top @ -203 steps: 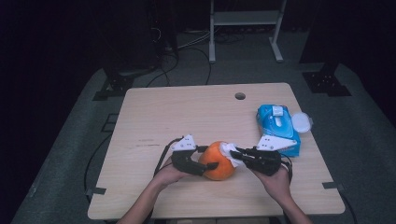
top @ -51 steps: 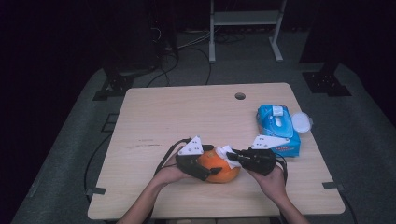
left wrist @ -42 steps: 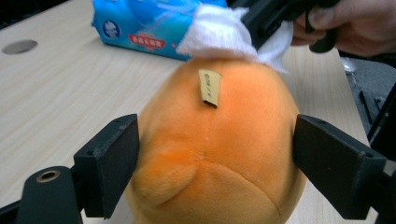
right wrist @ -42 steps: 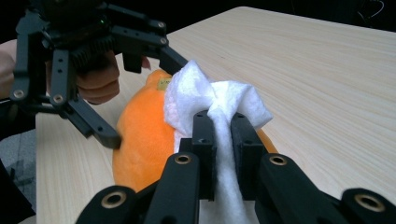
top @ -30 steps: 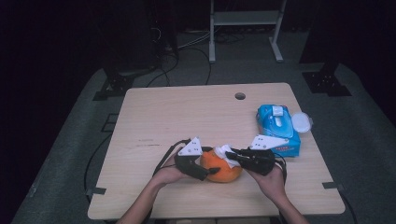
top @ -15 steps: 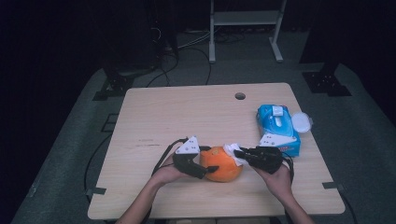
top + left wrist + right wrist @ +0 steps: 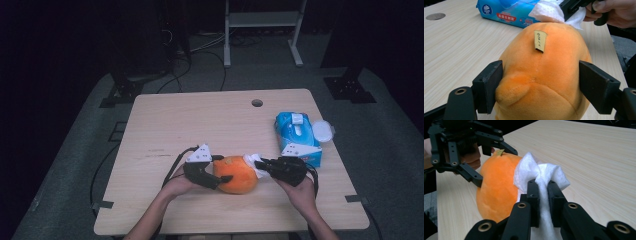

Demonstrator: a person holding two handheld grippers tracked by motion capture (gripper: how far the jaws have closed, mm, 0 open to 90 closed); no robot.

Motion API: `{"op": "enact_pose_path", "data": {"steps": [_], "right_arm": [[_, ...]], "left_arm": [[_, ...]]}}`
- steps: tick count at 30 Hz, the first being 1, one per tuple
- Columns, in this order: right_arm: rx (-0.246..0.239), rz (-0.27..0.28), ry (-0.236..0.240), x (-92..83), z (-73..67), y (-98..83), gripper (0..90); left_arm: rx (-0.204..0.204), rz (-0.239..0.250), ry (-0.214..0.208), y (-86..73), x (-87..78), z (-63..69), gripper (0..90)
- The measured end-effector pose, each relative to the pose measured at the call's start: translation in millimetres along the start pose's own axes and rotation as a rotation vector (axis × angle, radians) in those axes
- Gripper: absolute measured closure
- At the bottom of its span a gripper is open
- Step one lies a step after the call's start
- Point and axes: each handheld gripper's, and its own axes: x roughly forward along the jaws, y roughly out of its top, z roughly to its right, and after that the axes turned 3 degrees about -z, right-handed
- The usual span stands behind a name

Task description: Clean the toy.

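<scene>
The round orange plush toy (image 7: 235, 174) lies near the front edge of the light wooden table (image 7: 200, 120) in the high view, between the left gripper (image 7: 215, 172) and the right gripper (image 7: 260, 164). Beyond the right gripper sits a blue pack of wet wipes (image 7: 296, 134) with a round white lid (image 7: 322, 131) beside it.

In the left gripper view, the plush toy (image 7: 544, 75) sits between the two black jaws, which clasp its sides and steady it. A small tan label (image 7: 539, 41) sticks up from its seam, and past the jaws a crumpled white wipe (image 7: 547, 11) touches the far end of the toy.

In the right gripper view, the jaws are clenched on the white wipe (image 7: 541, 176), whose bunched end presses against the toy (image 7: 496, 187) just ahead of the jaw tips.

This looks like wiping the toy clean. The next stroke probably calls for dragging the wipe over fresh fabric while the left jaws hold the toy from rolling.
</scene>
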Motion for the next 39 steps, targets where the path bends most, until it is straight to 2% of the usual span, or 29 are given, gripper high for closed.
{"op": "enact_pose_path", "data": {"steps": [3,6,9,11,15,19,23,26,32,36,39], "right_arm": [[-0.020,0.006,0.002,1.2,-6.5,3.8,81.2],[-0.058,0.019,0.016,2.9,-15.3,9.9,81.1],[-0.089,0.013,0.006,4.9,-20.8,12.2,81.0],[-0.074,0.015,0.014,4.9,-17.3,10.8,81.1],[-0.030,0.002,-0.002,2.1,-4.0,4.1,81.1],[0.001,-0.010,-0.004,0.0,2.4,-1.0,81.1],[-0.026,-0.007,-0.011,0.1,-4.2,2.4,81.1],[-0.041,0.012,0.009,0.6,-11.8,7.5,81.0],[-0.109,0.009,0.021,9.0,-27.1,16.9,80.9],[-0.081,0.010,0.022,7.4,-19.4,14.3,81.0],[-0.038,0.006,0.012,5.6,-7.9,8.9,81.0]], "left_arm": [[-0.012,0.004,0.004,0.6,1.8,0.7,23.0],[-0.003,0.004,0.007,2.0,4.1,3.1,22.9],[-0.006,0.004,0.009,1.3,3.6,2.8,22.9],[-0.012,0.007,0.007,0.7,3.5,1.7,22.9],[-0.030,0.009,0.008,0.0,2.4,-0.7,22.8],[-0.047,0.013,0.007,-1.3,1.4,-2.5,22.3],[-0.050,0.009,0.015,-0.1,1.7,-2.0,21.9],[-0.055,0.010,0.019,1.6,4.0,0.0,21.9],[-0.034,-0.004,0.028,4.1,6.0,4.7,21.6],[-0.036,0.005,0.019,3.1,6.4,3.9,21.8],[-0.030,0.009,0.009,2.4,5.9,3.6,21.7]]}}
